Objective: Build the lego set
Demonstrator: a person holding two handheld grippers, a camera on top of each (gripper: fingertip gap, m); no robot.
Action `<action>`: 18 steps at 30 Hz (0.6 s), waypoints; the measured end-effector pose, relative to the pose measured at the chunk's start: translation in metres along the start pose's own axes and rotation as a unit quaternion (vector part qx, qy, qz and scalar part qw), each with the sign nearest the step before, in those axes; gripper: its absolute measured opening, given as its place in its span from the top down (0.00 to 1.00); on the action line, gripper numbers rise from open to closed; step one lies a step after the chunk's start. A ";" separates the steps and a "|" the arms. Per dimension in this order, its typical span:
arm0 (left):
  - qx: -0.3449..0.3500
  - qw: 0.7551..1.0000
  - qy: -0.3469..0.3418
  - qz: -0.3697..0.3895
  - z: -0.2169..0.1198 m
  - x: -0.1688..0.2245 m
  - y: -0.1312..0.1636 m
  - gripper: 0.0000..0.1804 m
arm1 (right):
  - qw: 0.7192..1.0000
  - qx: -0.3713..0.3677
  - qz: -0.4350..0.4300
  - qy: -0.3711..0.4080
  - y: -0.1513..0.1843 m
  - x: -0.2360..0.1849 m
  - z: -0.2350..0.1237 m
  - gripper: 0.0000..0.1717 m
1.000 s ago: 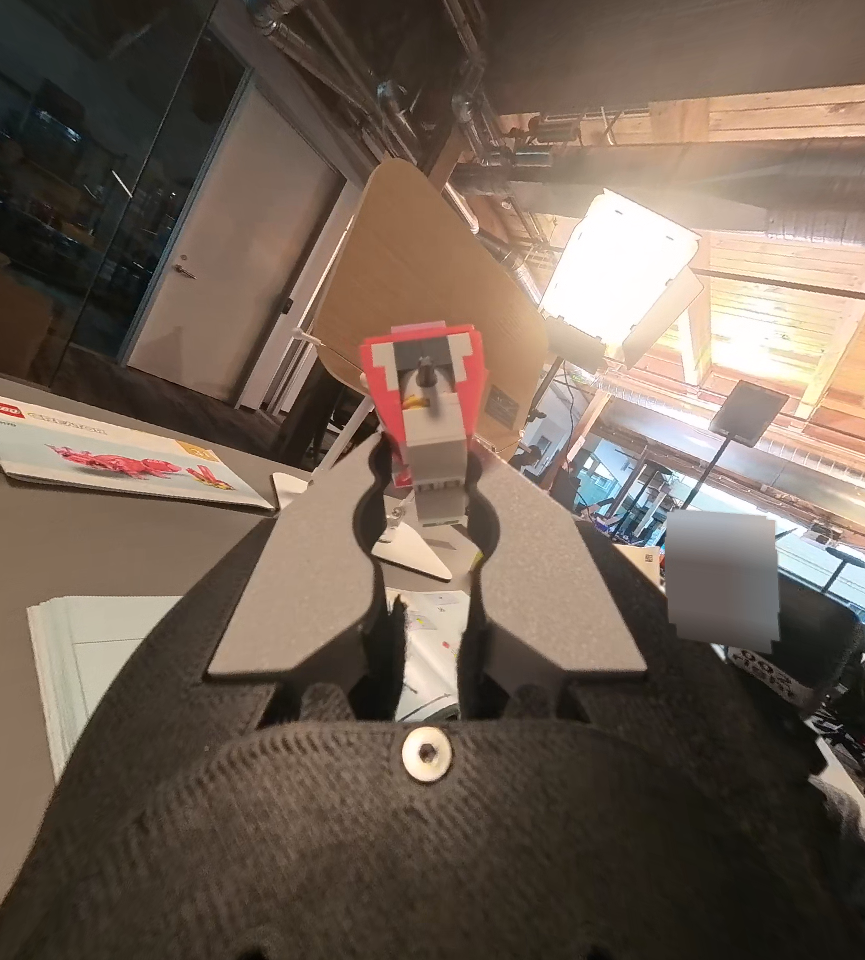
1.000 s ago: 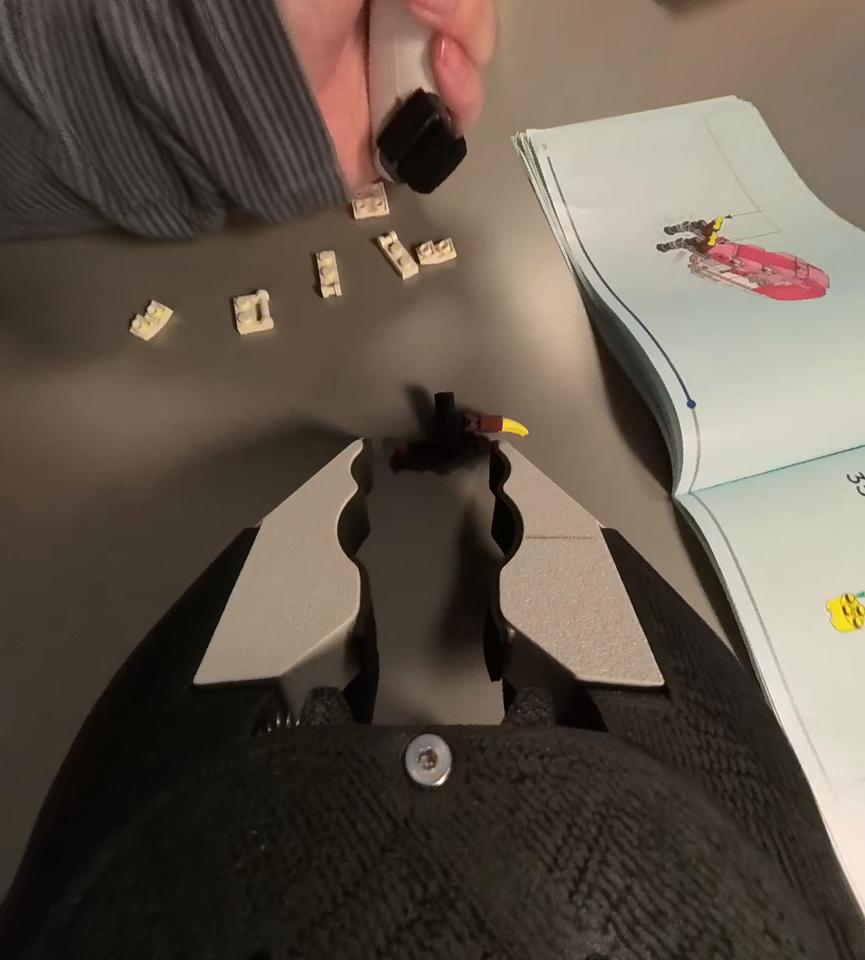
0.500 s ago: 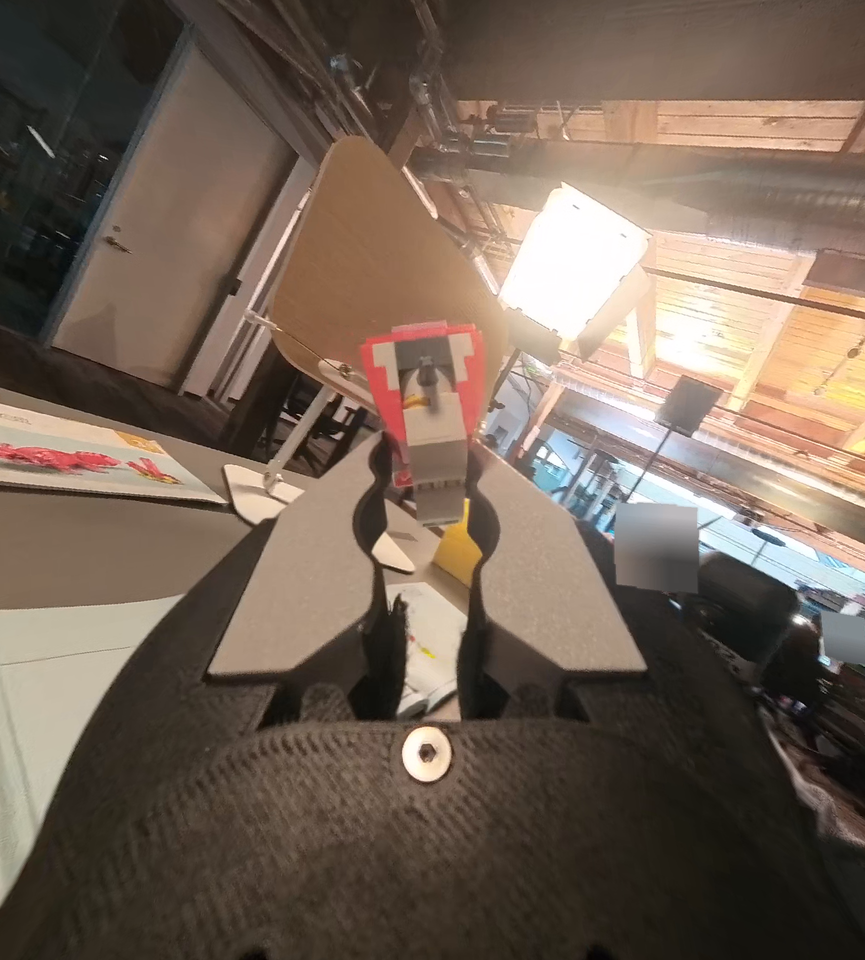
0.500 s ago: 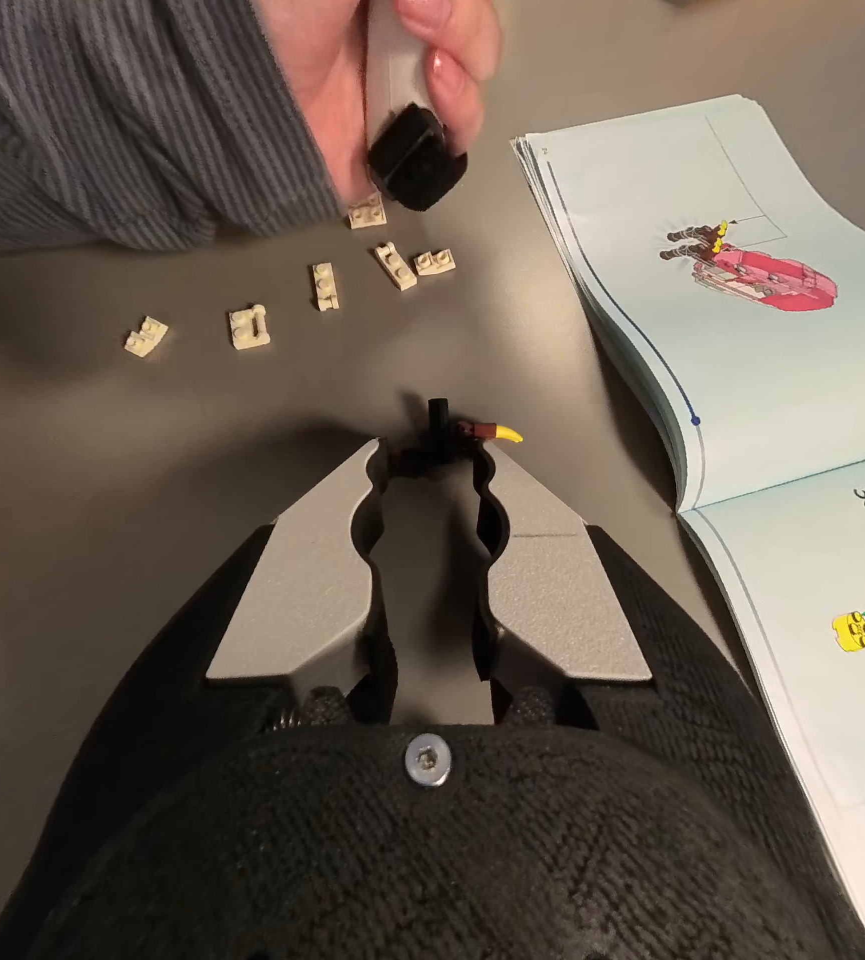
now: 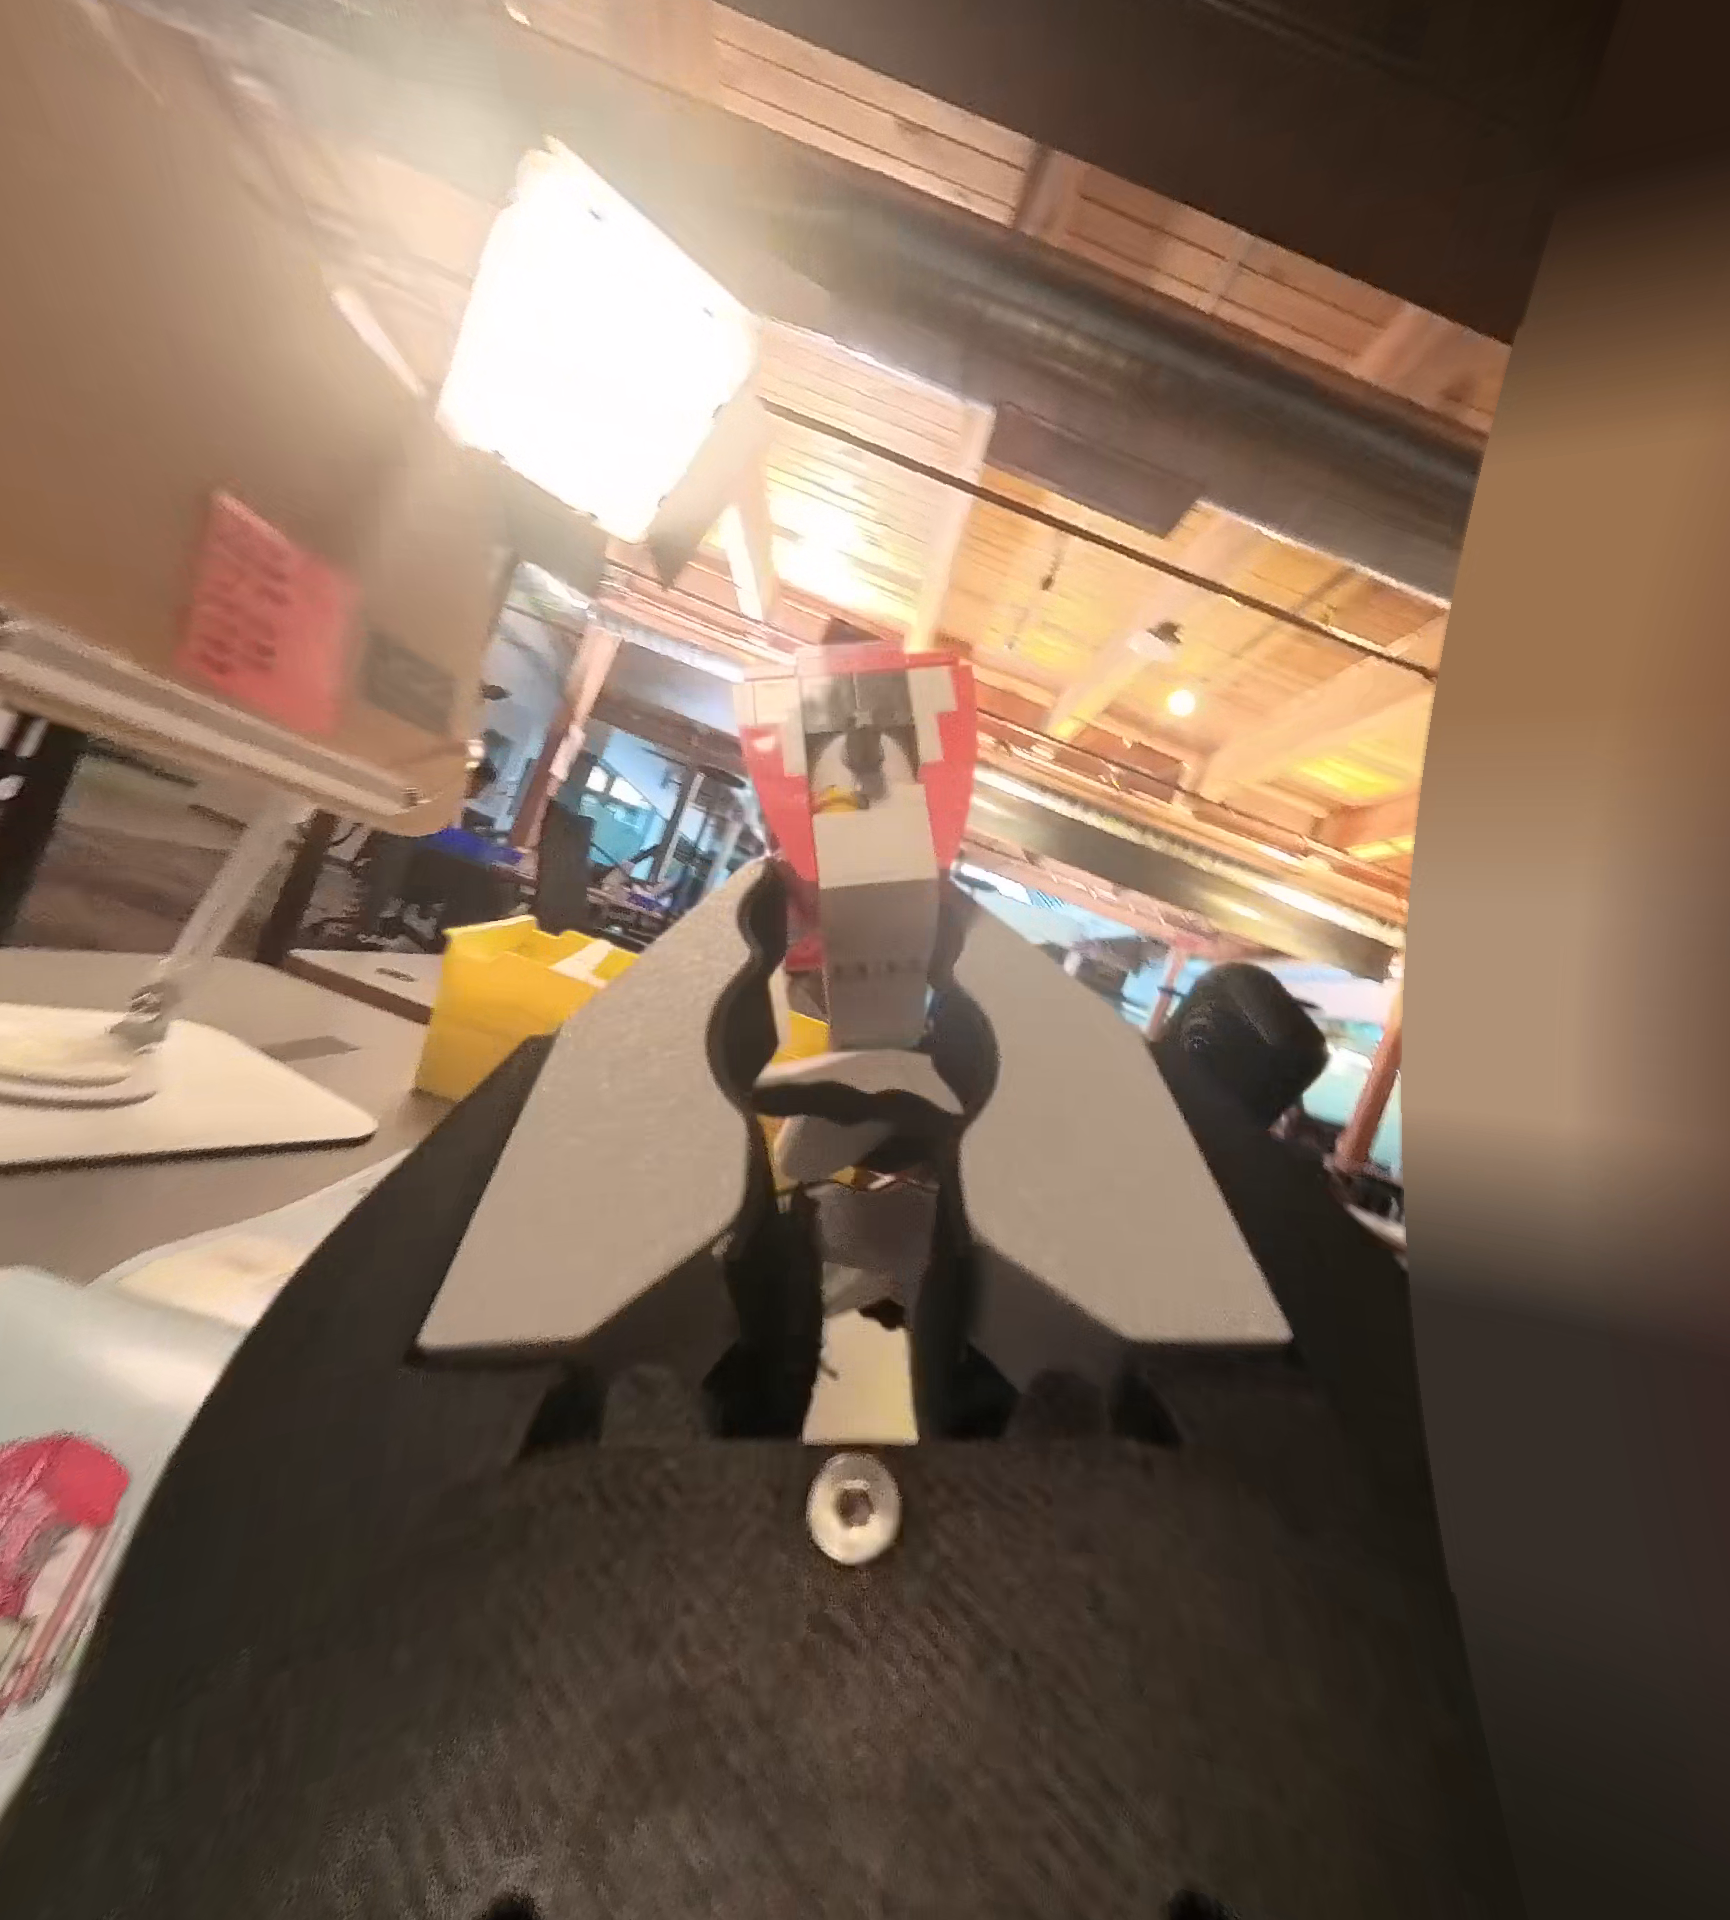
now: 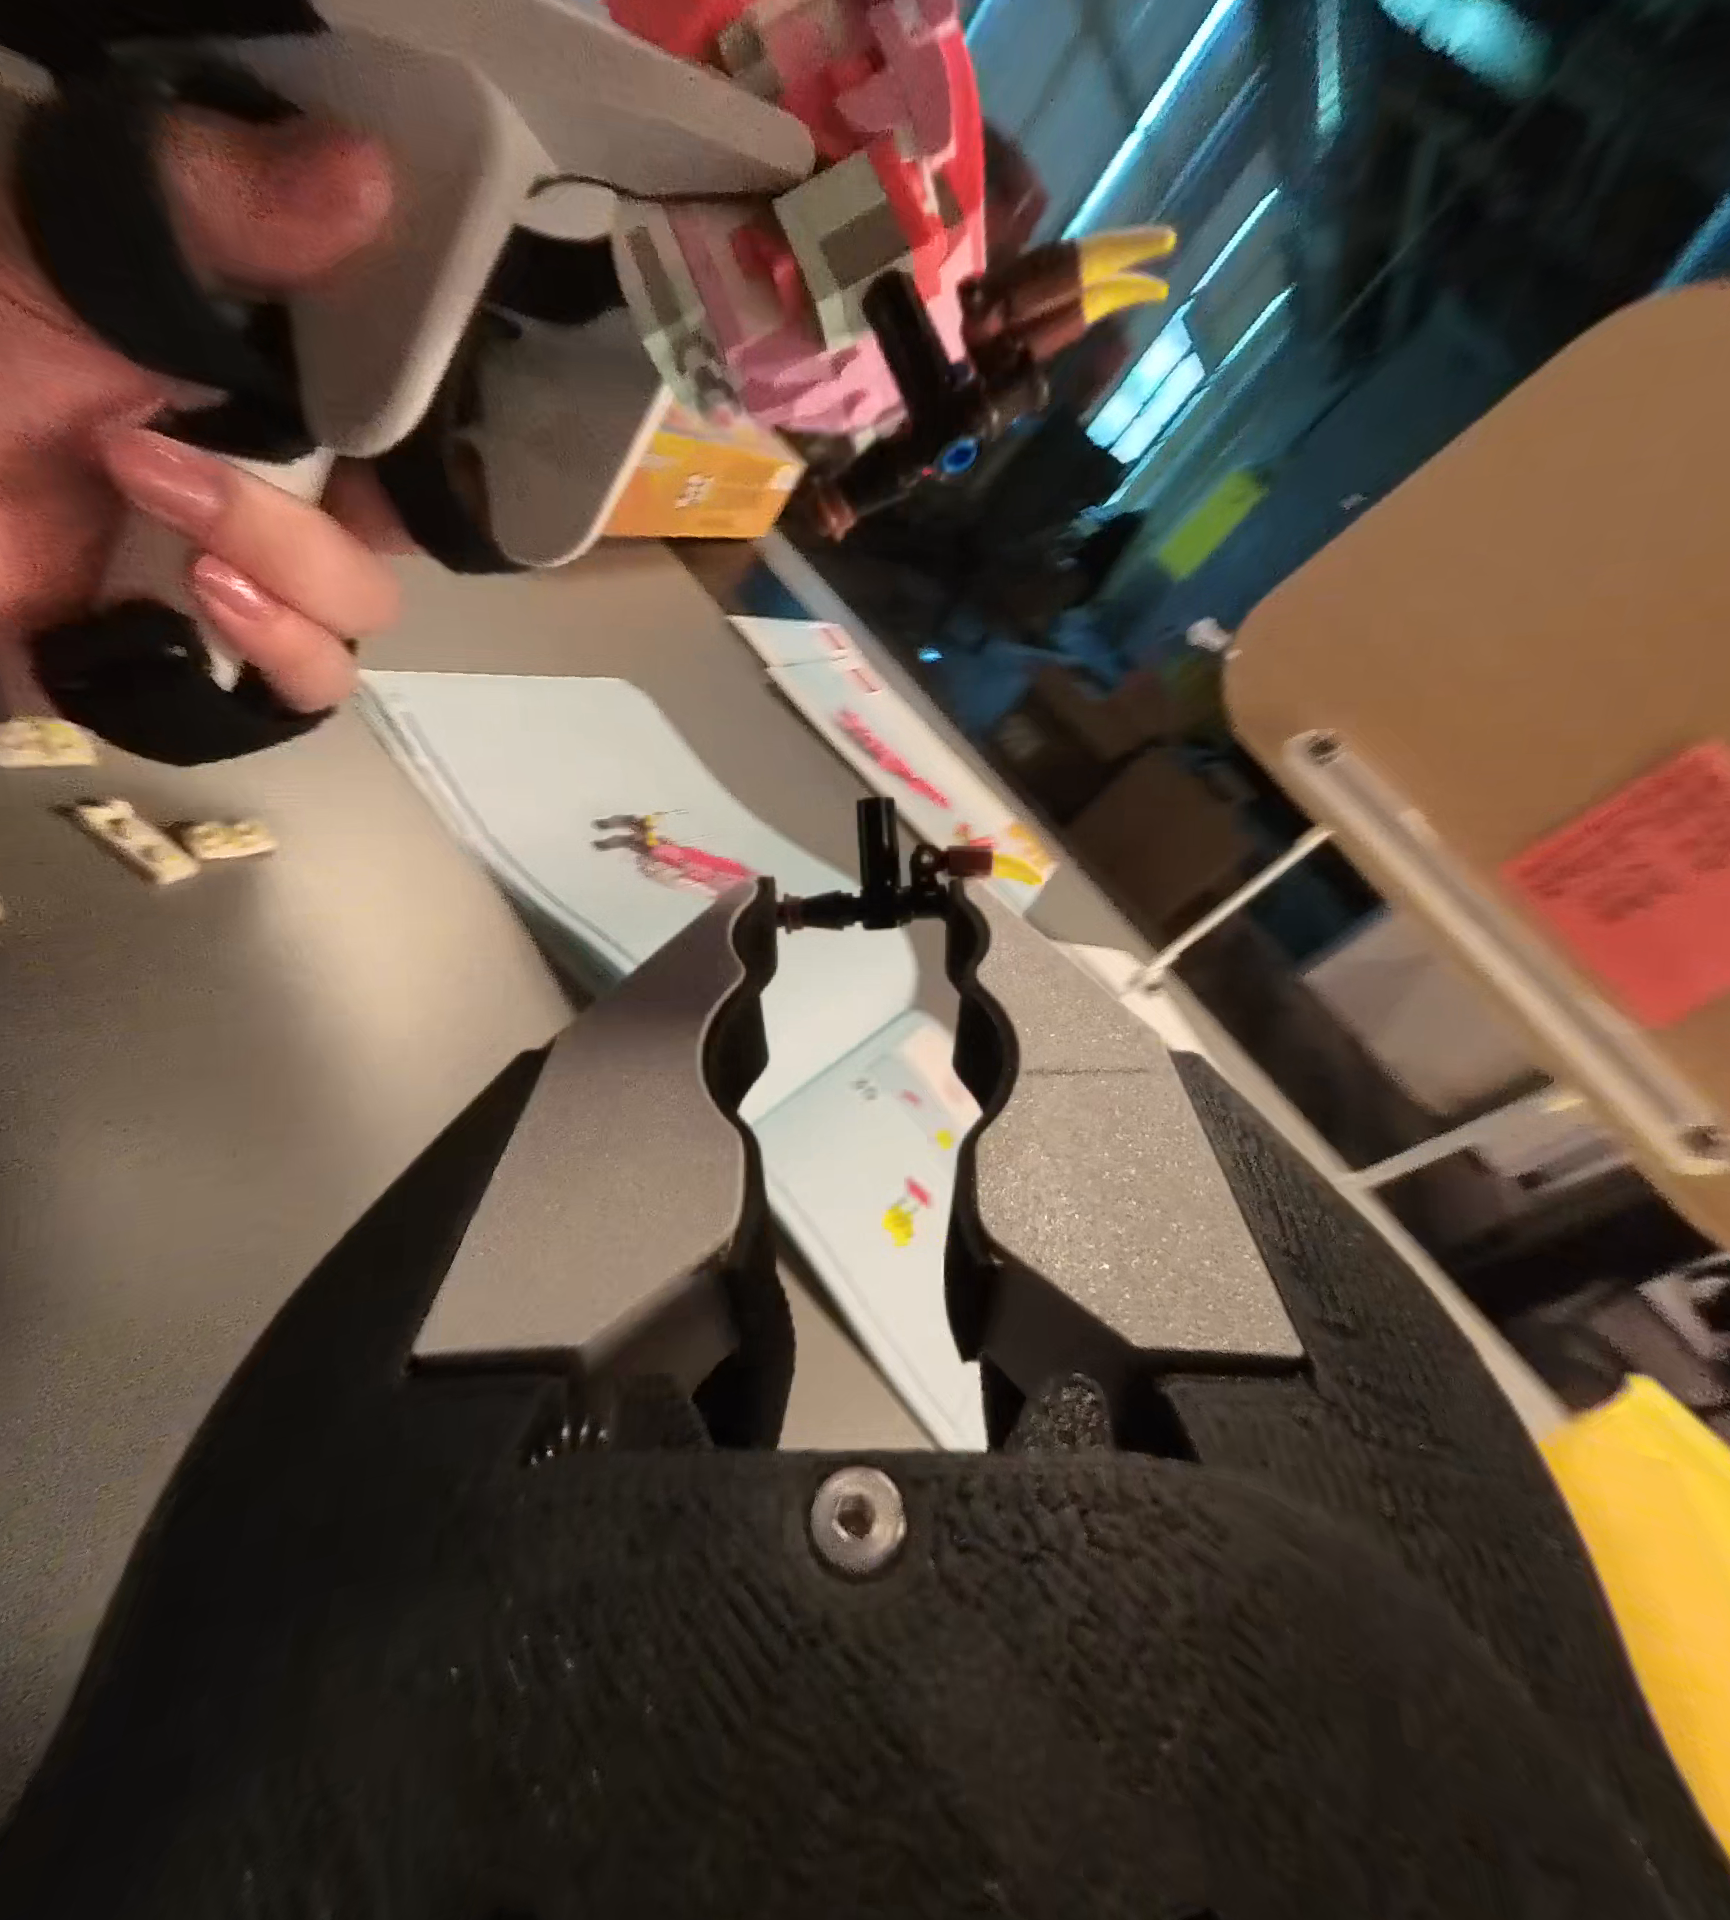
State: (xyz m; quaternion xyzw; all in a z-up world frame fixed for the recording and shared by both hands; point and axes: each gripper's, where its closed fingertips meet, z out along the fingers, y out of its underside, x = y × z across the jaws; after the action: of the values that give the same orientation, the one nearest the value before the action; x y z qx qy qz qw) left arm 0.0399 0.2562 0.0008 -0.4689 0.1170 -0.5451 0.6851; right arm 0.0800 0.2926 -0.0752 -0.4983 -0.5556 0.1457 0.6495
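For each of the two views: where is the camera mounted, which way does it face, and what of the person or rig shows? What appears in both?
Left wrist view: on the left gripper, tilted up toward ceiling beams; its fingers clamp a red and grey brick model.
Right wrist view: on the right gripper, facing across the grey table; its fingertips pinch a small black claw piece; a hand shows.
Shared: the model, open booklet, yellow bin.

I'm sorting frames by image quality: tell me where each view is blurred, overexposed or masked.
Left wrist view: the light panel blows out to white, the booklet and stand are motion-smeared, a blurred patch masks the right edge. Right wrist view: the hand and tan board smear, while the small black piece at the fingertips stays sharp.
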 end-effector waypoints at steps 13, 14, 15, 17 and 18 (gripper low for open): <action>-0.040 0.992 0.075 0.091 0.011 0.034 0.022 0.88 | 0.974 0.066 -0.170 0.138 -0.036 0.016 -0.027 0.82; -0.037 0.992 0.078 0.091 0.011 0.035 0.021 0.88 | 0.971 0.070 -0.178 0.142 -0.038 0.016 -0.028 0.82; -0.034 0.992 0.081 0.088 0.010 0.036 0.021 0.88 | 0.969 0.076 -0.184 0.144 -0.040 0.015 -0.030 0.82; -0.031 0.992 0.082 0.088 0.009 0.035 0.021 0.88 | 0.966 0.086 -0.191 0.151 -0.045 0.015 -0.033 0.82; -0.033 0.992 0.080 0.094 0.009 0.035 0.021 0.88 | 0.965 0.089 -0.194 0.152 -0.047 0.015 -0.035 0.82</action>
State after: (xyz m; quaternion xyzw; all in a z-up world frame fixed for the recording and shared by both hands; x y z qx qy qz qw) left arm 0.0729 0.2303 0.0018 -0.4327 0.2329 -0.5103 0.7057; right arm 0.0981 0.2652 -0.0246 -0.3373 -0.5211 -0.0122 0.7840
